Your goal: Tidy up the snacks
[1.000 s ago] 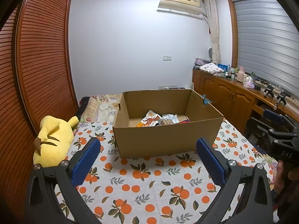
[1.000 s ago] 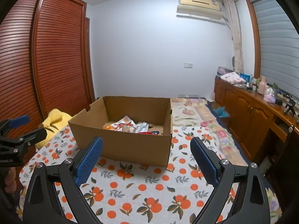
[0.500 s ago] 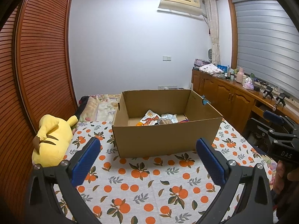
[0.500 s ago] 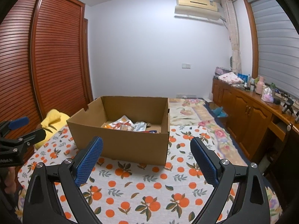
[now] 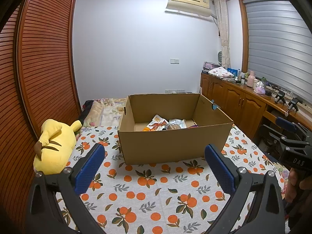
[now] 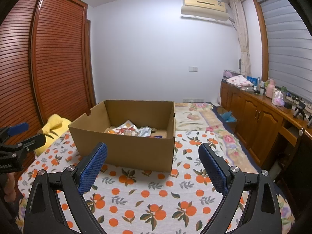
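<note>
An open cardboard box (image 5: 171, 144) (image 6: 126, 152) stands on a bed covered with an orange-print cloth (image 5: 148, 191) (image 6: 148, 191). Several snack packets (image 5: 165, 123) (image 6: 132, 129) lie piled on the box floor. My left gripper (image 5: 154, 167) is open with nothing between its blue pads, well back from the box's near wall. My right gripper (image 6: 153, 165) is open too, held short of the box's near corner. Each gripper shows at the edge of the other's view, the right one (image 5: 292, 144) and the left one (image 6: 17, 142).
A yellow plush toy (image 5: 54, 146) (image 6: 54, 124) lies left of the box by the slatted wardrobe doors (image 5: 39, 81). A wooden sideboard (image 5: 243, 101) (image 6: 259, 113) with bottles and clutter runs along the right wall. A floral quilt (image 6: 195, 113) lies behind the box.
Both grippers have drawn back and tilted up a little, so the box sits slightly lower and smaller in view. Both stay open and the box has not moved.
</note>
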